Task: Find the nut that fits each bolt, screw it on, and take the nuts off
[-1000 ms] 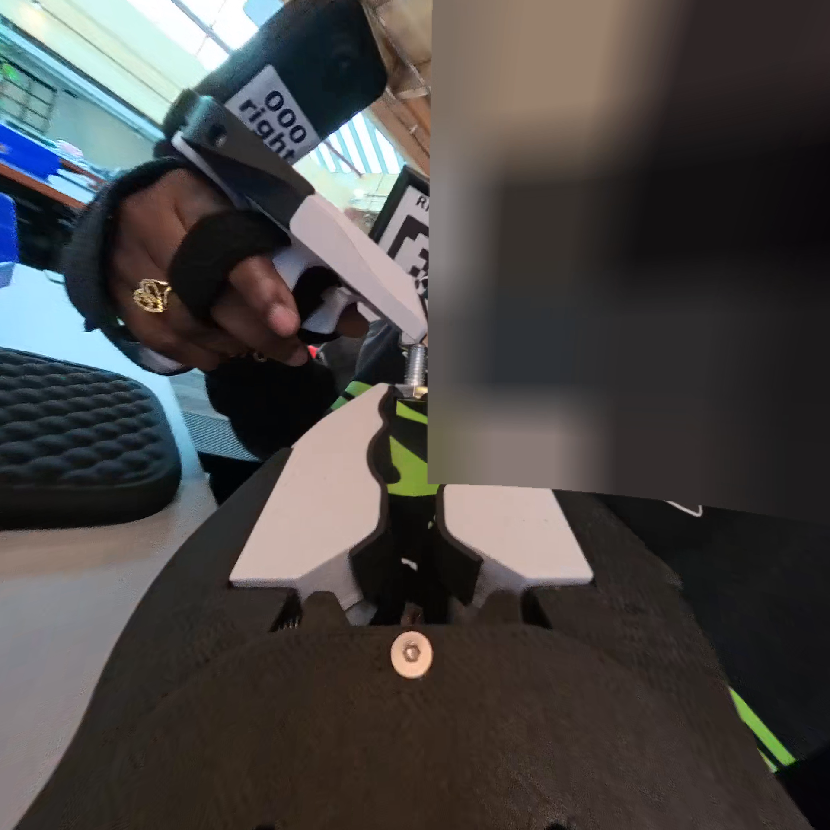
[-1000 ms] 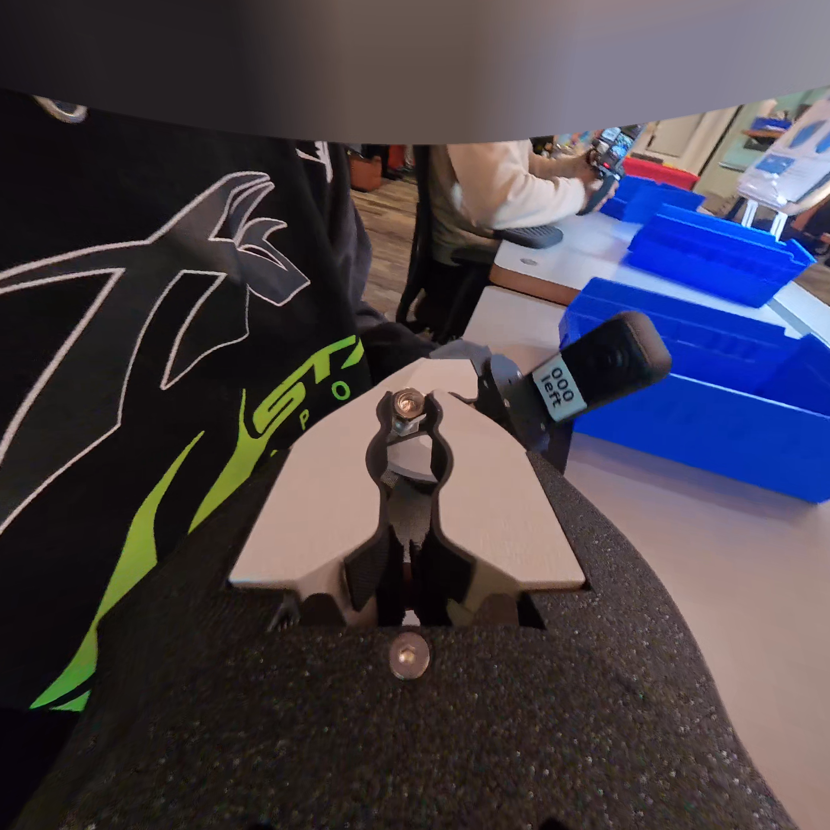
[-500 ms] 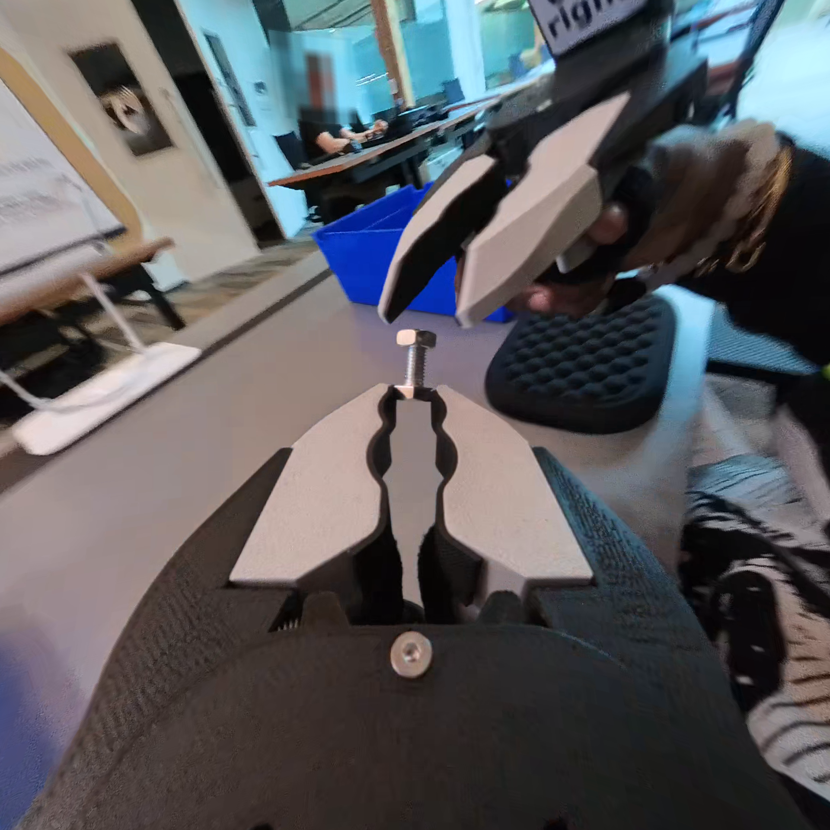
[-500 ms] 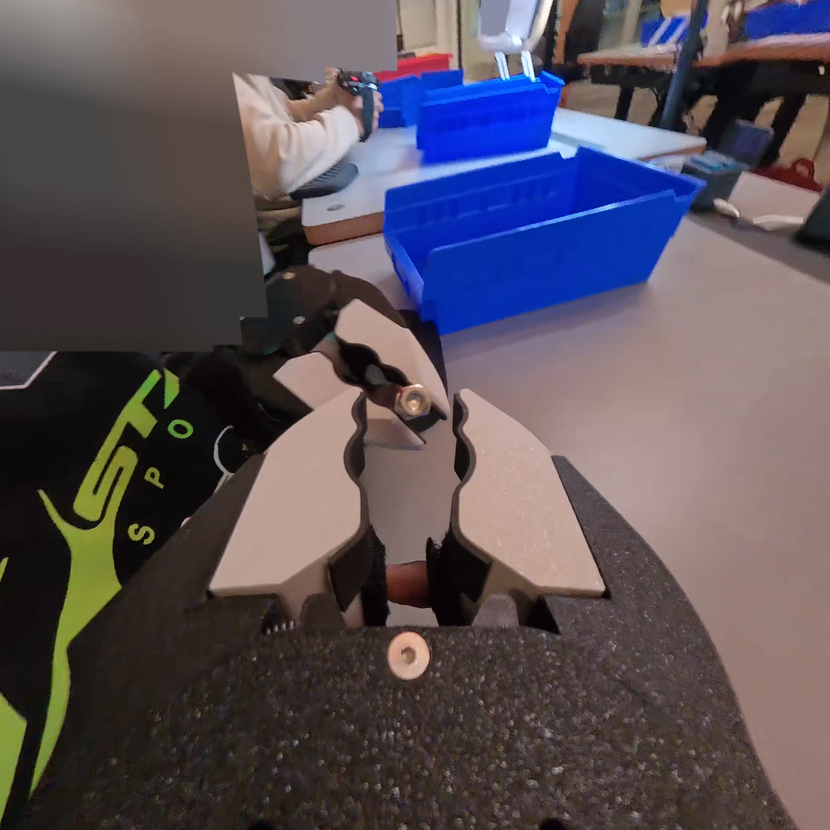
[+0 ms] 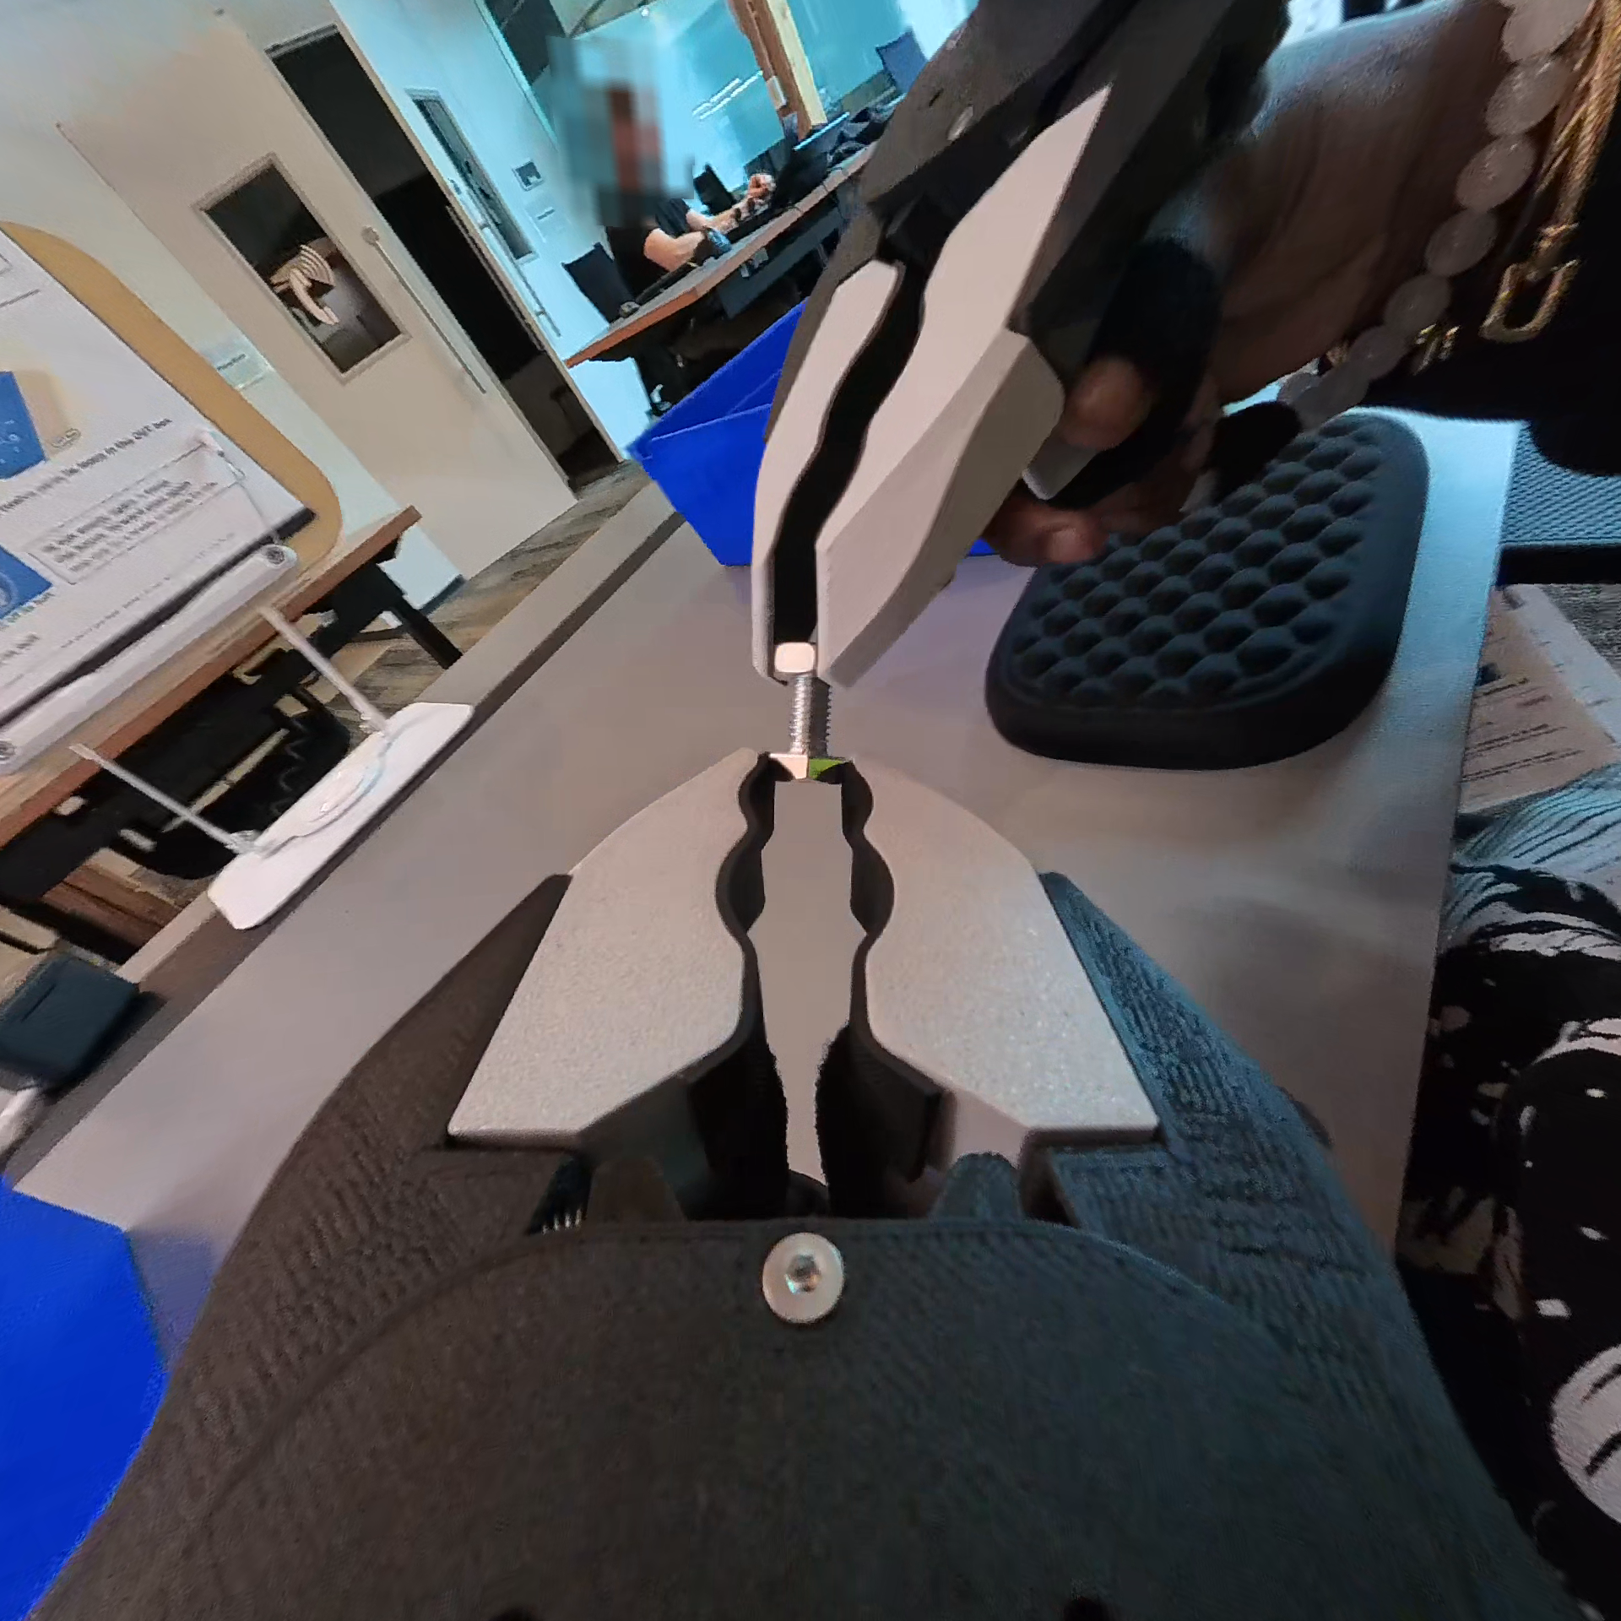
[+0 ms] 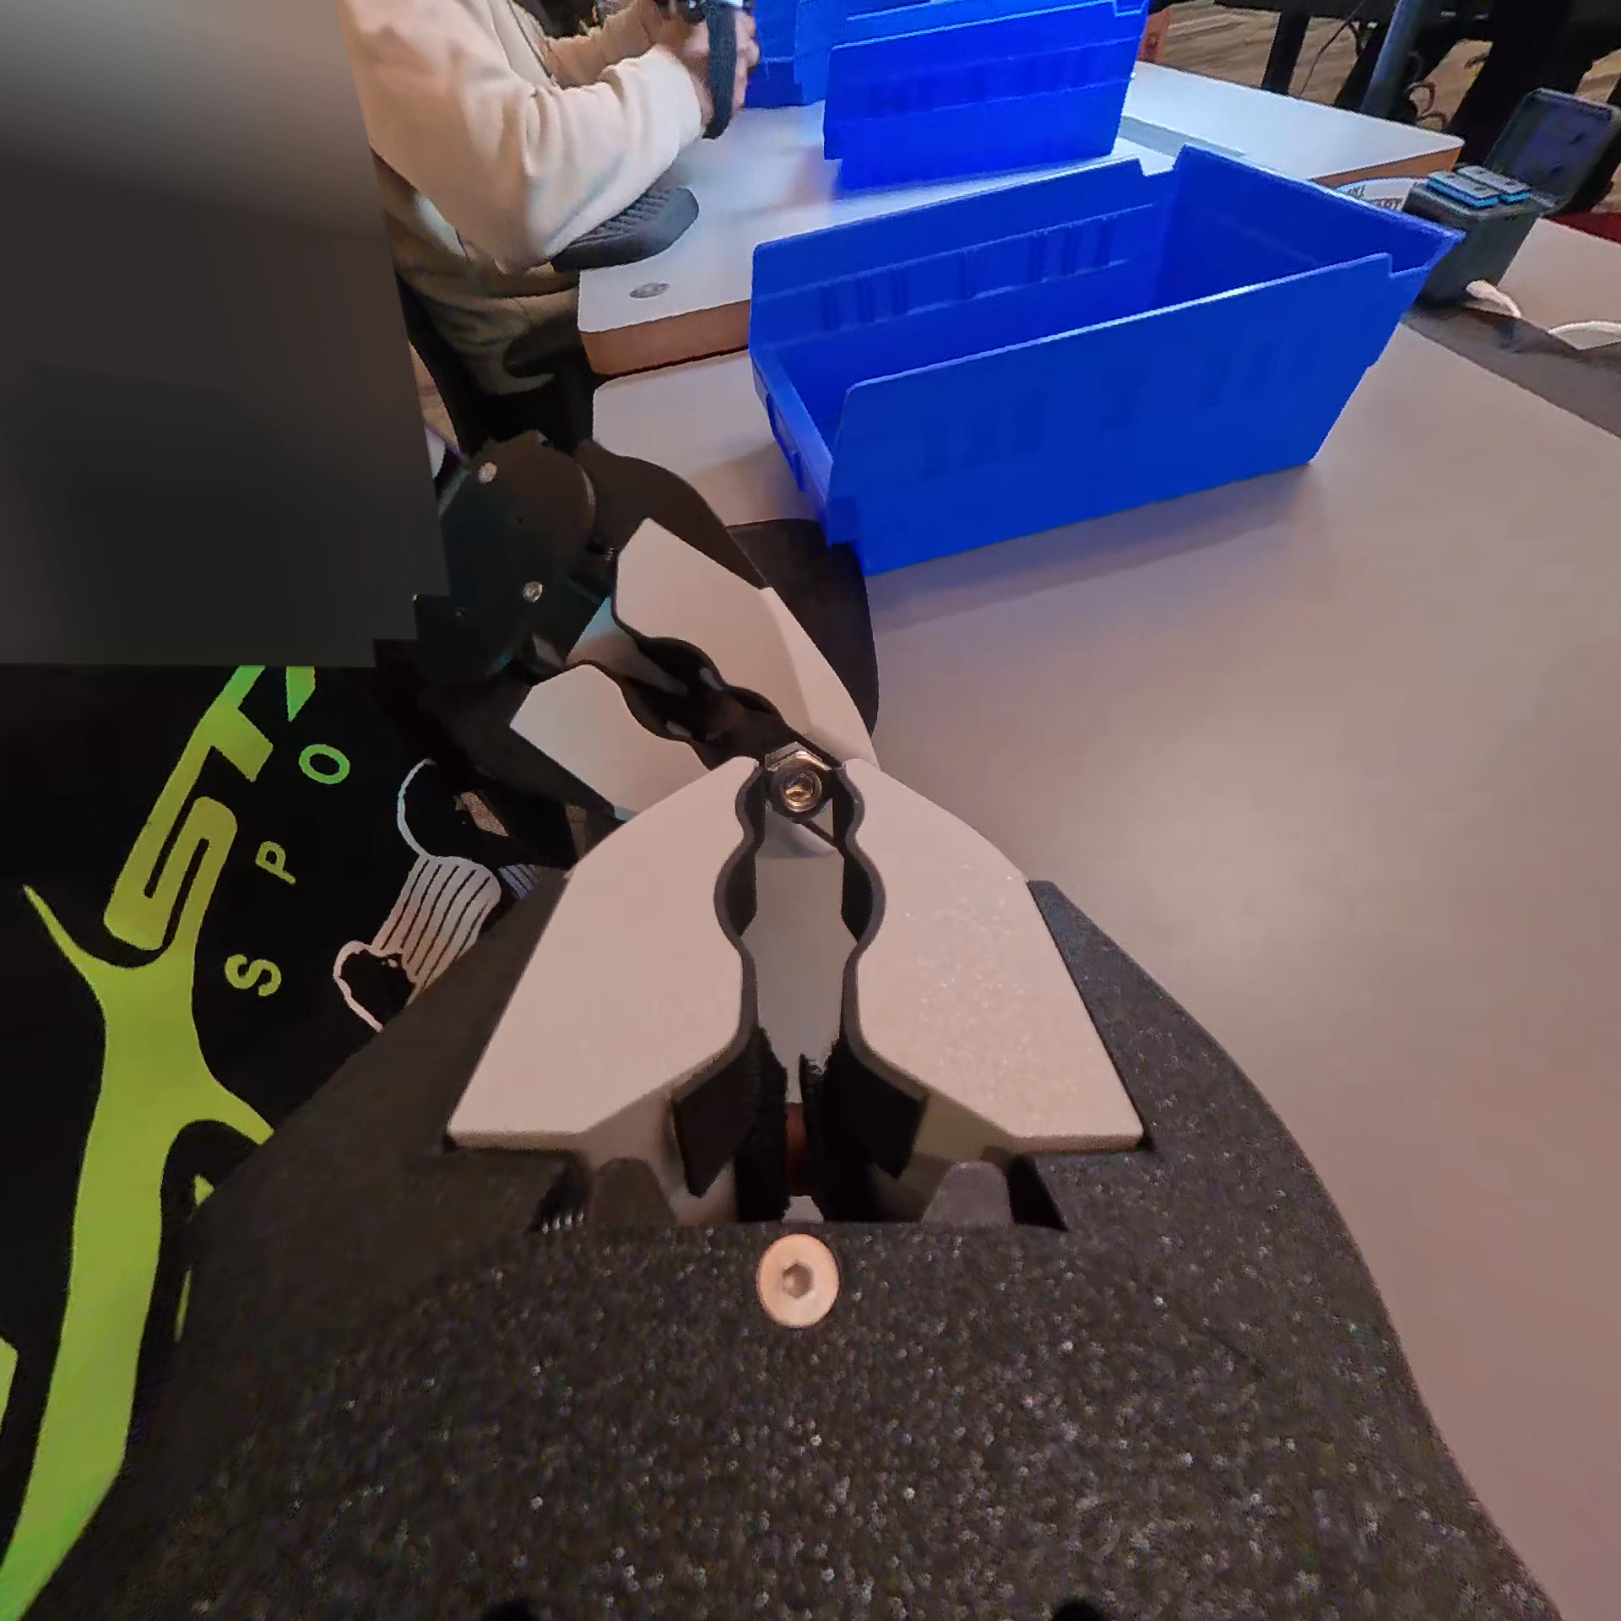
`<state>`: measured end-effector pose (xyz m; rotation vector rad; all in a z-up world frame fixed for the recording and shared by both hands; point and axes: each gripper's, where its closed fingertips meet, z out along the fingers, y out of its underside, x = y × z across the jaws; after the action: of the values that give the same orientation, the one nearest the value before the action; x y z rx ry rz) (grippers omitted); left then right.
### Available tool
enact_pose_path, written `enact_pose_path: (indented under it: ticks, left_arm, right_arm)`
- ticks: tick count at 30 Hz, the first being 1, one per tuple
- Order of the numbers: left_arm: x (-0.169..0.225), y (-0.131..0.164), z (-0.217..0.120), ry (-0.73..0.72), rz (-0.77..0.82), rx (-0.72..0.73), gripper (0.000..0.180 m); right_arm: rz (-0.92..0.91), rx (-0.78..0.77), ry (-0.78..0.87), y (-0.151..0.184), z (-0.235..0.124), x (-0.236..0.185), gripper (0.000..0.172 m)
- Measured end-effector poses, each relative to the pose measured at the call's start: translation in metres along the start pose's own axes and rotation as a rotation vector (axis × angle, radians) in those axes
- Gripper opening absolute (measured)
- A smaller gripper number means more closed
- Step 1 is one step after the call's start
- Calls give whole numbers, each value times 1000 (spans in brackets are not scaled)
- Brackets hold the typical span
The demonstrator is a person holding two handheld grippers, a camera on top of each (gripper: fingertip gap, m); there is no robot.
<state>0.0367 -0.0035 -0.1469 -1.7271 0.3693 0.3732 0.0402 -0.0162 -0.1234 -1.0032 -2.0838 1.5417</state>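
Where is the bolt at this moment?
The bolt stands upright in mid-air at the centre of the left wrist view, its head clamped by the left gripper and its nut by the right gripper.

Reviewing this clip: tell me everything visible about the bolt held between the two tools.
The bolt is small, bright silver metal with a threaded shank, standing roughly upright above the grey table. The left tool clamps its lower hex piece; the right tool pinches the hex piece at its upper end. Which piece is the nut is unclear.

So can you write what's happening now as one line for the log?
left gripper: shut on bolt head | right gripper: shut on nut at bolt's tip | stage: turning nut | held above table
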Motion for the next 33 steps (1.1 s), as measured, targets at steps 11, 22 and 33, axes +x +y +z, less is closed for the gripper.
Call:
enact_pose_path:
  ticks: [11, 22, 33]
  left_arm:
    - [39, -36, -37, 845, -783, 258, 14]
    - [4, -29, -29, 473, -687, 323, 15]
    - [-1, -26, -27, 400, -650, 309, 15]
  right_arm:
    - [-444, 100, -123, -26, -23, -42, 14]
    - [-46, -218, 736, 9, -191, 124, 15]
    - [408, -678, 834, 150, -240, 199, 15]
